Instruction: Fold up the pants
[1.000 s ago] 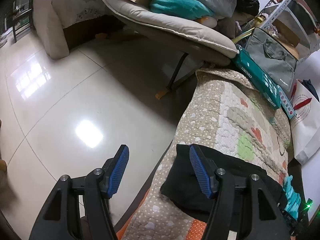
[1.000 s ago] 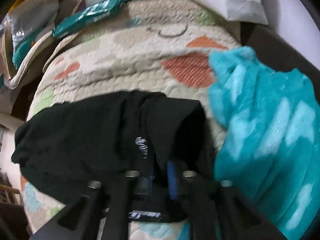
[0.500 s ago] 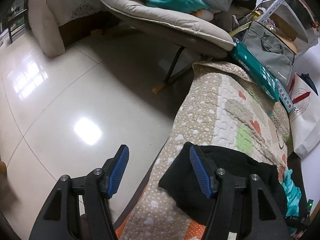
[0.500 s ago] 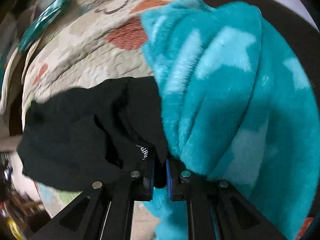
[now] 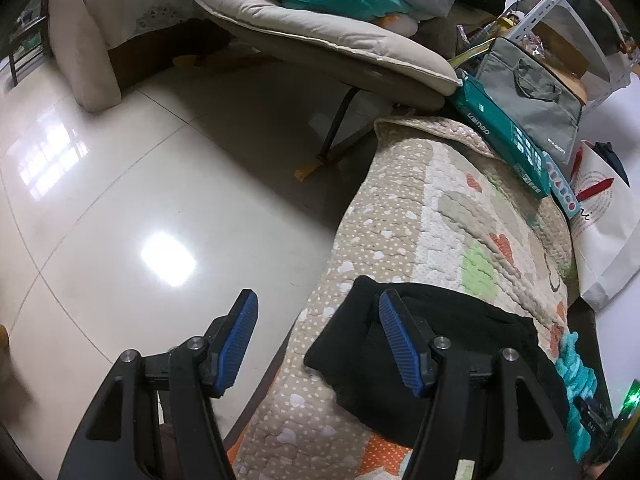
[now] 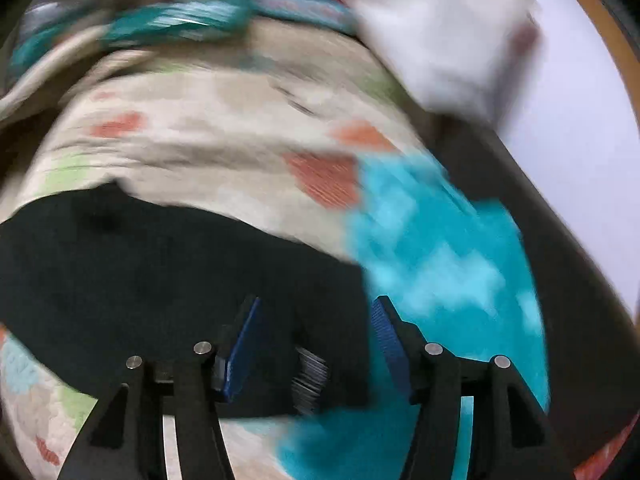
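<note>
The black pants (image 5: 460, 356) lie folded in a dark bundle on the patterned quilt (image 5: 432, 216). They also show in the blurred right wrist view (image 6: 160, 272). My left gripper (image 5: 318, 340) is open and empty; its right finger hangs over the bundle's left edge, its left finger over the floor. My right gripper (image 6: 316, 340) is open just above the bundle's right end, beside a turquoise fleece garment (image 6: 440, 264). It holds nothing.
A glossy tiled floor (image 5: 140, 200) lies left of the quilt. A padded recliner (image 5: 320, 40) piled with things stands behind. A teal box (image 5: 504, 136), a grey bag (image 5: 528, 92) and a white paper bag (image 5: 600, 232) crowd the quilt's far end.
My right gripper has opened and let go of the black pants, and it has swung back over the bundle. My left gripper has stayed open and drifted slightly.
</note>
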Motion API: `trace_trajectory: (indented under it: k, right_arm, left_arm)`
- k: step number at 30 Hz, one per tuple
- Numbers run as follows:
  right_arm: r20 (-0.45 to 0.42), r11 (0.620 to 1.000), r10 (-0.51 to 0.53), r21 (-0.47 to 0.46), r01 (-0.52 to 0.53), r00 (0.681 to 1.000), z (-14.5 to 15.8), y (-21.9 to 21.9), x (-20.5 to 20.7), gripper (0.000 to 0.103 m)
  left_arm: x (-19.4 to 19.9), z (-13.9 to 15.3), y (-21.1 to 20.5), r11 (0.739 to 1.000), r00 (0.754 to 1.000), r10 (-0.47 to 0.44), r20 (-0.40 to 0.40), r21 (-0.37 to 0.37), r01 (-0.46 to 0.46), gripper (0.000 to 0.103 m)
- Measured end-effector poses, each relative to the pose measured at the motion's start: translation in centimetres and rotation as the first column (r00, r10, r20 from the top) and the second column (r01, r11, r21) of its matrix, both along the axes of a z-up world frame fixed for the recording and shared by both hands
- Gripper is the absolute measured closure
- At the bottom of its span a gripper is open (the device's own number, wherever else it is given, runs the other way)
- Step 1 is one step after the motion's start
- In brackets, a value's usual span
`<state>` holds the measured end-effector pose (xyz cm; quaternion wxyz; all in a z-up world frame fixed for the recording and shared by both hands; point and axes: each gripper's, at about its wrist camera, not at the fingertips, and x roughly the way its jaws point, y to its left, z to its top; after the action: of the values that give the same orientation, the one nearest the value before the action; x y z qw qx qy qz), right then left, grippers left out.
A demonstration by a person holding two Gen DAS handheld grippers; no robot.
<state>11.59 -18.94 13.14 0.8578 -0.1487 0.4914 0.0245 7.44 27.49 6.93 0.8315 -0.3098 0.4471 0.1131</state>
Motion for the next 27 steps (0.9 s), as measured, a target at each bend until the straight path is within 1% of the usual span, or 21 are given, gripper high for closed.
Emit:
trace_trajectory:
  k: [2, 3, 5, 7, 9, 10, 11, 12, 13, 15, 17, 18, 20, 21, 23, 24, 25, 26, 27]
  right_arm:
    - [-0.008, 0.987, 0.141, 0.079, -0.14, 0.99, -0.8, 3.7, 1.1, 0.041]
    - [-0.006, 0.976, 0.201, 0.088, -0.2, 0.98, -1.5, 5.8, 1.9, 0.041]
    - [-0.006, 0.959, 0.273, 0.084, -0.272, 0.962, -3.0, 8.8, 3.4, 0.041]
    - [-0.018, 0.945, 0.322, 0.073, -0.32, 0.947, -4.8, 11.0, 5.3, 0.041]
    - [-0.037, 0.937, 0.348, 0.018, -0.348, 0.937, -7.1, 12.7, 7.4, 0.042]
    - [-0.055, 0.937, 0.349, 0.014, -0.349, 0.935, -7.8, 13.2, 8.1, 0.047]
    - [-0.093, 0.937, 0.35, 0.043, -0.347, 0.932, -8.6, 13.3, 9.1, 0.061]
    - [-0.133, 0.939, 0.343, 0.08, -0.335, 0.93, -9.2, 13.4, 10.0, 0.087]
    - [-0.145, 0.942, 0.334, 0.096, -0.323, 0.931, -9.3, 13.4, 10.7, 0.088]
    - [-0.135, 0.943, 0.328, 0.101, -0.316, 0.935, -8.8, 13.3, 11.5, 0.091]
    - [-0.118, 0.952, 0.298, 0.115, -0.285, 0.947, -8.4, 12.6, 12.8, 0.092]
    - [-0.103, 0.957, 0.276, 0.122, -0.263, 0.956, -8.1, 12.2, 13.6, 0.099]
    - [-0.076, 0.969, 0.228, 0.119, -0.219, 0.971, -7.8, 11.6, 14.9, 0.101]
    - [-0.07, 0.974, 0.205, 0.109, -0.196, 0.976, -7.9, 11.7, 15.5, 0.101]
    - [-0.062, 0.985, 0.165, 0.057, -0.162, 0.984, -8.1, 11.8, 16.6, 0.101]
    - [-0.049, 0.986, 0.158, 0.06, -0.155, 0.986, -7.8, 11.7, 16.5, 0.101]
    - [-0.04, 0.982, 0.157, 0.117, -0.151, 0.987, -7.2, 11.1, 16.4, 0.099]
    - [-0.048, 0.976, 0.157, 0.164, -0.147, 0.986, -6.9, 10.7, 16.4, 0.094]
    - [-0.059, 0.968, 0.16, 0.204, -0.145, 0.985, -6.7, 10.3, 16.3, 0.064]
  left_arm:
    - [0.1, 0.0, -0.2, 1.0, 1.0, -0.005, 0.0, 0.003, 0.005, 0.04]
    - [0.1, 0.0, -0.2, 1.0, 1.0, -0.007, 0.0, 0.005, 0.007, 0.04]
    - [0.2, 0.0, -0.3, 1.0, 1.0, -0.011, -0.003, 0.012, 0.011, 0.04]
    - [0.1, -0.2, -0.2, 1.0, 1.0, -0.012, -0.008, 0.01, 0.012, 0.04]
    - [0.1, -0.4, 0.0, 1.0, 1.0, -0.011, -0.016, 0.005, 0.012, 0.04]
    - [0.2, -0.5, 0.1, 1.0, 1.0, -0.01, -0.02, 0.003, 0.01, 0.04]
    - [0.3, -0.5, 0.1, 1.0, 1.0, -0.009, -0.021, -0.001, 0.009, 0.04]
    - [0.3, -0.5, 0.2, 1.0, 1.0, -0.009, -0.021, -0.007, 0.009, 0.04]
    - [0.3, -0.6, 0.2, 1.0, 1.0, -0.009, -0.021, -0.011, 0.009, 0.04]
    - [0.6, -0.5, 0.1, 1.0, 1.0, -0.013, -0.015, -0.02, 0.013, 0.04]
    - [1.0, -0.5, -0.2, 1.0, 1.0, -0.022, -0.014, -0.016, 0.022, 0.04]
    - [1.1, -0.5, -0.4, 1.0, 1.0, -0.028, -0.014, -0.015, 0.028, 0.04]
    - [1.4, -0.5, -0.9, 0.999, 0.999, -0.043, -0.018, -0.012, 0.043, 0.04]
    - [1.5, -0.6, -1.1, 0.999, 0.998, -0.052, -0.024, -0.006, 0.052, 0.04]
    - [1.6, -0.8, -1.3, 0.998, 0.998, -0.055, -0.034, 0.003, 0.055, 0.04]
    - [1.7, -0.9, -1.3, 0.999, 0.998, -0.053, -0.037, 0.002, 0.053, 0.04]
    - [1.6, -0.9, -1.2, 0.999, 0.998, -0.049, -0.038, -0.002, 0.049, 0.04]
    - [1.5, -1.0, -1.1, 0.999, 0.998, -0.042, -0.037, -0.007, 0.042, 0.04]
    - [1.5, -1.0, -1.0, 0.999, 0.999, -0.037, -0.036, -0.011, 0.037, 0.04]
